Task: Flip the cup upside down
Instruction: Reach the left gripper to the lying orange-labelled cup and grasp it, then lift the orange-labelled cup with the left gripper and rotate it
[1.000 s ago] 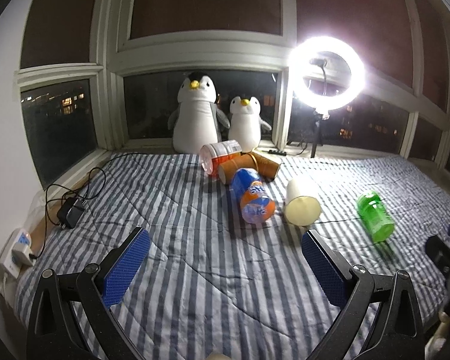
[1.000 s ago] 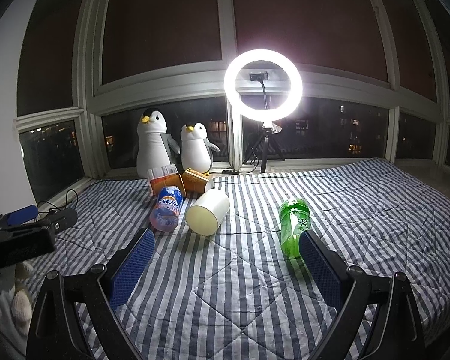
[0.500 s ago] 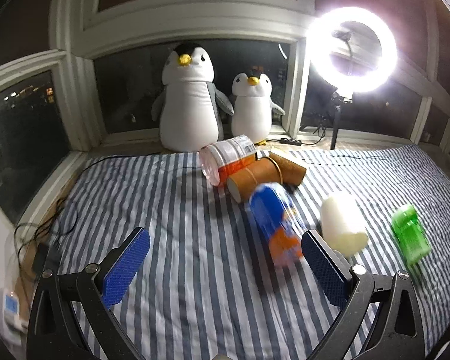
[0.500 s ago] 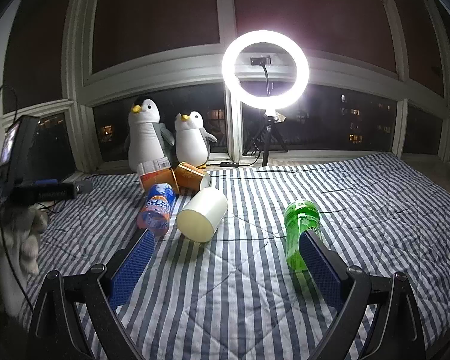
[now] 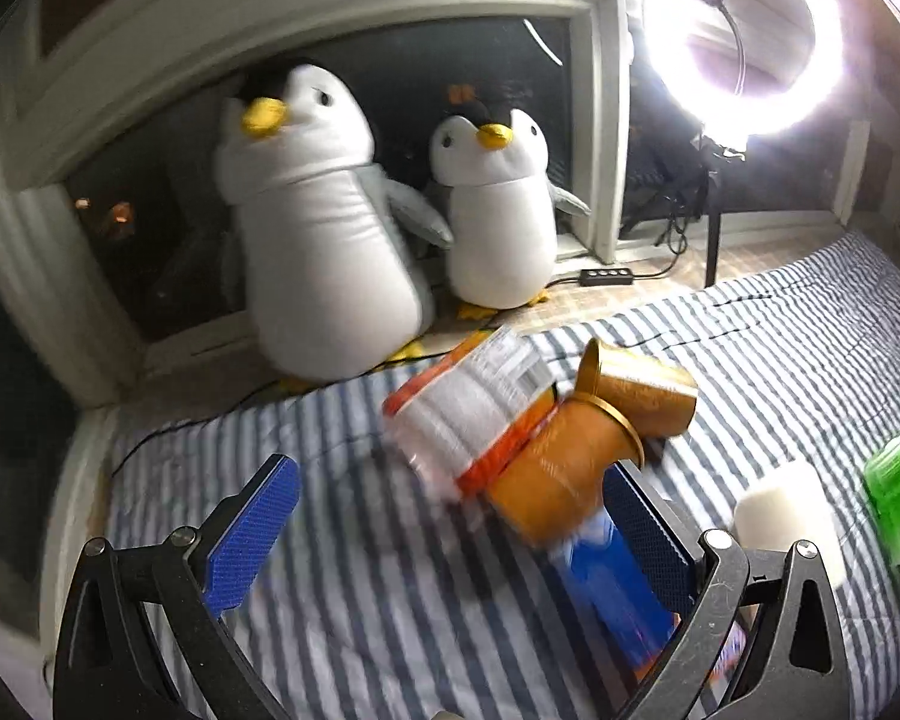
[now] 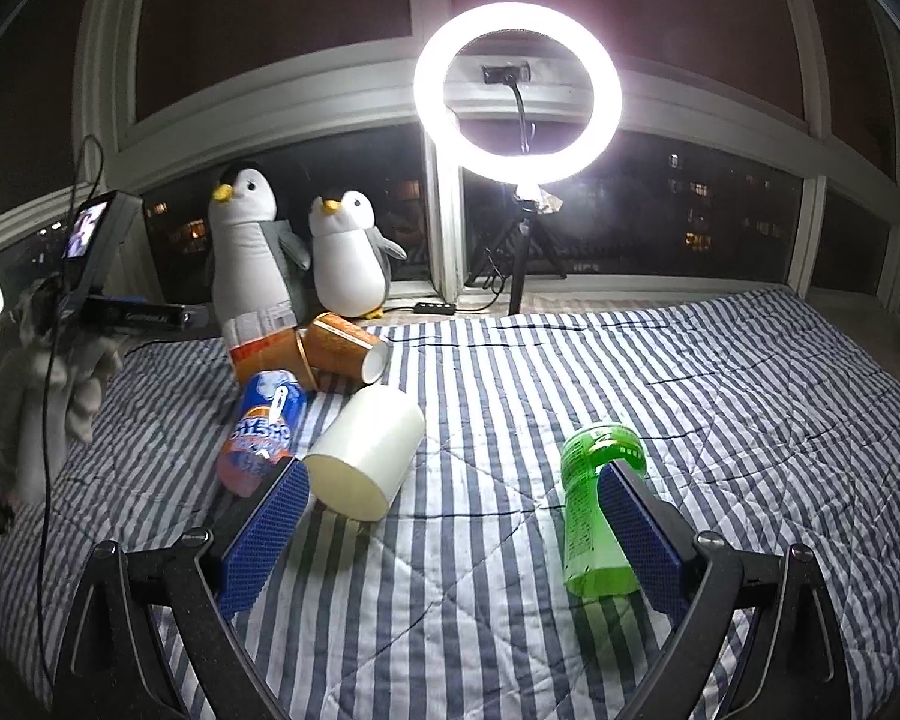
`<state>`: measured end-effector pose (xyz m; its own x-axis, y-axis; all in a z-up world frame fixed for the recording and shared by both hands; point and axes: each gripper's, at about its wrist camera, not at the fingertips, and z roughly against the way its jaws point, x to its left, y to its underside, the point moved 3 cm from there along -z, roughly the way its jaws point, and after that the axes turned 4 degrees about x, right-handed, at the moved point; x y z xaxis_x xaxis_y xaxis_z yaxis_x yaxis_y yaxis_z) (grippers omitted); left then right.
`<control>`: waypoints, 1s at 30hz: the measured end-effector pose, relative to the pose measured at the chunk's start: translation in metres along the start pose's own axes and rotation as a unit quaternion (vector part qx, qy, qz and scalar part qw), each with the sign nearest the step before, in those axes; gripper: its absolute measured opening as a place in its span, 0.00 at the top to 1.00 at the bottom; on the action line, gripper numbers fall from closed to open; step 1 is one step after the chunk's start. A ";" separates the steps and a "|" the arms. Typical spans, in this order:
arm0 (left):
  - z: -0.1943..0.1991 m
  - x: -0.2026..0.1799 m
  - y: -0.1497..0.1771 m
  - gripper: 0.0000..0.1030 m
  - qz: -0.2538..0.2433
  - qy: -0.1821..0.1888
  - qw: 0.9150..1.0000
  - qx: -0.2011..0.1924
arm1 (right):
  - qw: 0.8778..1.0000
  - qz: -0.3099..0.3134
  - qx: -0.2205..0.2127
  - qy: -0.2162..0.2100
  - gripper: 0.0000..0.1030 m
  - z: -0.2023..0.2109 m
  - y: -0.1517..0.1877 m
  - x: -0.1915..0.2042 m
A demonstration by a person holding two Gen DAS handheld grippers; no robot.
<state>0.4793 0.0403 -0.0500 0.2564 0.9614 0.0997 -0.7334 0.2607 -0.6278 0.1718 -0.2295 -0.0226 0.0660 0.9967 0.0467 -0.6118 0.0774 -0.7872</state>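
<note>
Two orange paper cups lie on their sides on the striped bedspread, one pushed into the mouth of the other. My left gripper is open and close in front of them, and its right finger is just below the nearer cup. A white cup lies on its side with its mouth towards me. My right gripper is open and empty, and its left finger is beside the white cup. The orange cups also show further back in the right wrist view.
A clear bottle with an orange label leans against the orange cups. A blue soda bottle and a green bottle lie nearby. Two plush penguins and a ring light stand at the window. A gloved hand is at the left.
My left gripper has moved forward and left, close to the orange cups, and its view is blurred. My right gripper has edged nearer the white cup and green bottle. Both stay open.
</note>
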 end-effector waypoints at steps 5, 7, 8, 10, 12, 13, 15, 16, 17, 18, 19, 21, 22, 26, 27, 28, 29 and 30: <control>-0.047 0.008 -0.032 0.01 -0.012 0.031 0.999 0.043 | 1.000 -0.001 0.024 0.013 0.08 -0.016 -0.012 0.000; -0.065 0.010 -0.041 0.01 -0.018 0.034 0.998 0.058 | 0.999 0.002 0.031 0.018 0.08 -0.020 -0.016 0.001; -0.075 0.010 -0.044 0.01 -0.025 0.038 0.997 0.067 | 0.999 0.004 0.033 0.020 0.08 -0.022 -0.017 0.001; -0.089 0.006 -0.048 0.01 -0.039 0.049 0.995 0.083 | 0.999 0.006 0.039 0.024 0.08 -0.028 -0.021 0.001; -0.102 0.000 -0.050 0.01 -0.056 0.048 0.993 0.092 | 0.999 0.005 0.046 0.026 0.08 -0.034 -0.024 0.000; -0.109 -0.003 -0.049 0.01 -0.064 0.051 0.992 0.100 | 0.998 0.004 0.049 0.026 0.08 -0.036 -0.025 0.000; -0.121 -0.009 -0.047 0.01 -0.078 0.057 0.988 0.119 | 0.998 0.002 0.054 0.028 0.08 -0.042 -0.026 -0.002; -0.126 -0.010 -0.046 0.01 -0.084 0.053 0.987 0.124 | 0.998 0.000 0.056 0.028 0.08 -0.044 -0.027 -0.002; -0.133 -0.012 -0.046 0.01 -0.092 0.049 0.986 0.131 | 0.998 -0.002 0.059 0.028 0.08 -0.047 -0.027 -0.002; -0.137 -0.013 -0.045 0.01 -0.099 0.049 0.984 0.139 | 0.998 -0.004 0.063 0.026 0.08 -0.050 -0.026 -0.003; -0.141 -0.014 -0.043 0.01 -0.104 0.049 0.983 0.146 | 0.997 -0.007 0.067 0.024 0.08 -0.053 -0.026 -0.004; -0.146 -0.012 -0.044 0.01 -0.110 0.042 0.981 0.152 | 0.997 -0.012 0.074 0.022 0.08 -0.057 -0.025 -0.005; -0.148 -0.011 -0.044 0.01 -0.112 0.039 0.981 0.154 | 0.997 -0.015 0.077 0.020 0.08 -0.059 -0.025 -0.006; -0.156 -0.009 -0.043 0.01 -0.115 0.048 0.977 0.172 | 0.996 -0.022 0.080 0.012 0.08 -0.063 -0.027 -0.005; -0.160 -0.010 -0.043 0.01 -0.116 0.051 0.976 0.178 | 0.996 -0.022 0.080 0.011 0.08 -0.063 -0.027 -0.005; -0.164 -0.012 -0.042 0.01 -0.119 0.050 0.975 0.181 | 0.996 -0.022 0.081 0.010 0.08 -0.064 -0.028 -0.004; -0.165 -0.013 -0.042 0.01 -0.121 0.049 0.975 0.182 | 0.996 -0.022 0.082 0.008 0.08 -0.065 -0.028 -0.004; -0.167 -0.015 -0.041 0.01 -0.122 0.049 0.974 0.183 | 0.996 -0.023 0.083 0.006 0.08 -0.066 -0.028 -0.003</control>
<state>0.6106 0.0006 -0.1545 0.4973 0.8582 0.1273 -0.8133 0.5122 -0.2760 0.2404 -0.2364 -0.0410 0.1063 0.9918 0.0715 -0.7303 0.1266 -0.6713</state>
